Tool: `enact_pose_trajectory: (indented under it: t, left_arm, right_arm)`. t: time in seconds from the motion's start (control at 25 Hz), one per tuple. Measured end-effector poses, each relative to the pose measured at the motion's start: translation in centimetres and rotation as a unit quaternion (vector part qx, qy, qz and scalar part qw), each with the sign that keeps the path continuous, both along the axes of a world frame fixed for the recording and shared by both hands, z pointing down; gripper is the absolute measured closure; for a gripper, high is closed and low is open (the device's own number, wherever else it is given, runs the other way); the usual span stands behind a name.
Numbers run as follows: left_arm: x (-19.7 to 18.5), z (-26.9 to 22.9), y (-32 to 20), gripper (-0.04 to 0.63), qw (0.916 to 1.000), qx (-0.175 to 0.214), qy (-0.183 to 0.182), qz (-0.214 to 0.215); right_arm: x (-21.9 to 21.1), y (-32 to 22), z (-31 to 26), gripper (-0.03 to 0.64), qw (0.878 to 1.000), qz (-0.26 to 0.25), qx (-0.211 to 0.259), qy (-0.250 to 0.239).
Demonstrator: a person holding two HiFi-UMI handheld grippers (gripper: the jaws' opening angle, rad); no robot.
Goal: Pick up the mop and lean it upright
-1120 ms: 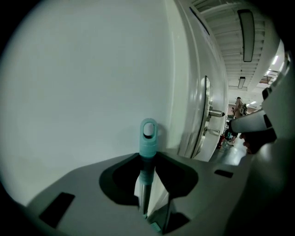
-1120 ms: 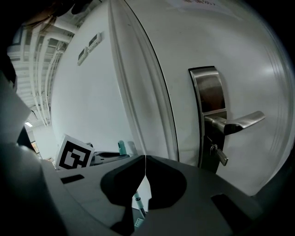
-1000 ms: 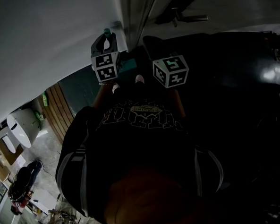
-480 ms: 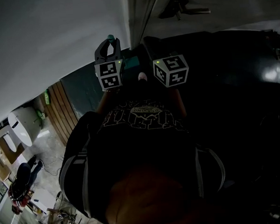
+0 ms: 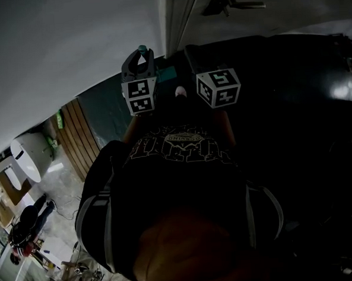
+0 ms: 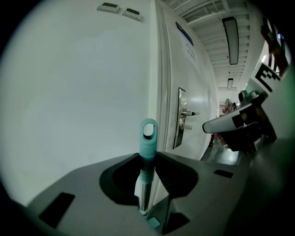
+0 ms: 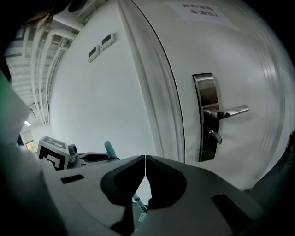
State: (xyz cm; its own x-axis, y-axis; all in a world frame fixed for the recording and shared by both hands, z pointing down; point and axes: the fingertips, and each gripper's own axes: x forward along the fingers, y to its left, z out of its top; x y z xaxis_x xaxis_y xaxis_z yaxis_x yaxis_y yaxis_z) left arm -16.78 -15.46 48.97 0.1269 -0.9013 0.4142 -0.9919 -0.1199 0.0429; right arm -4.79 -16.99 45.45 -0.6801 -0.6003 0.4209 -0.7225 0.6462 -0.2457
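Note:
The mop handle (image 6: 144, 184), a metal shaft with a teal looped cap (image 6: 148, 136), stands upright between the jaws of my left gripper (image 6: 148, 159), which is shut on it just below the cap. In the head view the left gripper (image 5: 139, 63) is raised close to the white wall, and the teal cap (image 5: 142, 49) pokes out above it. My right gripper (image 7: 145, 162) is shut with its jaws touching and nothing between them. It hangs to the right of the left gripper (image 7: 60, 154), and the mop shaft (image 7: 138, 201) shows below its jaws. The mop's head is hidden.
A white wall (image 5: 69, 48) rises in front, with a door frame (image 5: 171, 18) at its right. A door with a metal lever handle (image 7: 220, 113) stands right of the frame. At floor level to the left are a wooden slatted panel (image 5: 80, 137) and a white device (image 5: 25, 158).
In the head view, the left gripper and the mop handle have shifted slightly up and to the right, closer to the door frame. The right gripper has barely moved.

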Motion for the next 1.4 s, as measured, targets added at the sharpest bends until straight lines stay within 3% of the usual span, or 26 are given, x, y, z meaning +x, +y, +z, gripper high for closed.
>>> enact_pose_trajectory:
  t: [0.64, 1.4]
  left_arm:
    - [2.6, -2.2, 1.7, 0.446, 0.9989, 0.003, 0.008, 0.046]
    - [11.9, -6.3, -0.3, 0.446, 0.9911, 0.025, 0.043, 0.123]
  right_arm:
    - [2.6, 2.2, -0.7, 0.597, 0.999, 0.035, 0.007, -0.007]
    - [9.1, 1.2, -0.9, 0.597, 0.997, 0.072, 0.017, -0.014]
